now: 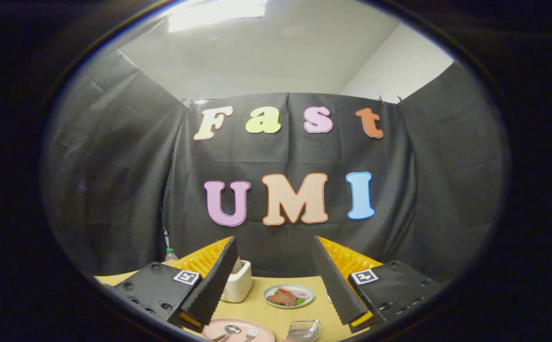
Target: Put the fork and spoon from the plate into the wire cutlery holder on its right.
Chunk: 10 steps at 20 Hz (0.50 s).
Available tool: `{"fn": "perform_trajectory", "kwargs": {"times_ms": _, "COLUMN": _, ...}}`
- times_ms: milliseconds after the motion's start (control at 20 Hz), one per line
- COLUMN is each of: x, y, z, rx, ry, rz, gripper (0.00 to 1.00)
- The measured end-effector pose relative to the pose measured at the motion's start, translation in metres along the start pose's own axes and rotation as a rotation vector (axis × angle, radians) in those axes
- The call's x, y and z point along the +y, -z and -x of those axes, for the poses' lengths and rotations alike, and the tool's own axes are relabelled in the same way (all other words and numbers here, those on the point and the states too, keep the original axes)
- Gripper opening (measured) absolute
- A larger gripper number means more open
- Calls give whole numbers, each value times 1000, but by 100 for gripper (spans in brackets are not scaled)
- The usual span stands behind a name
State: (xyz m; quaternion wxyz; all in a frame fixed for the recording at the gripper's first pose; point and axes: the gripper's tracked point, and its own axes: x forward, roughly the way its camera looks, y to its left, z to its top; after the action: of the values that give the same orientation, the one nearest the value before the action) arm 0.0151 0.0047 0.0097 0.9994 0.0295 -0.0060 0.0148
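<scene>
A pink plate (231, 334) lies on the wooden table just under my fingers, nearer the left one. On it rest a metal spoon (230, 330) and a metal fork (251, 333), side by side, handles cut off below. My gripper (274, 280) is held above the table and stands open, nothing between its fingers. The wire cutlery holder cannot be made out; a clear glass dish (304, 329) sits right of the plate.
Beyond the fingers on the table (257, 308) stand a white box-like holder (238, 285), a small plate of food (289, 296) and a bottle with a green cap (170, 255) at the far left. Black cloth walls close the booth behind.
</scene>
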Motion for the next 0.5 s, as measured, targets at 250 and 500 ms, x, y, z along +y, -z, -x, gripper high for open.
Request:
{"fn": "perform_trajectory", "kwargs": {"times_ms": 250, "x": 7, "y": 7, "z": -2, "rx": 11, "ry": -18, "rz": 22, "gripper": 99}}
{"fn": "perform_trajectory", "kwargs": {"times_ms": 500, "x": 22, "y": 27, "z": -15, "rx": 44, "ry": -47, "rz": 47, "gripper": 99}}
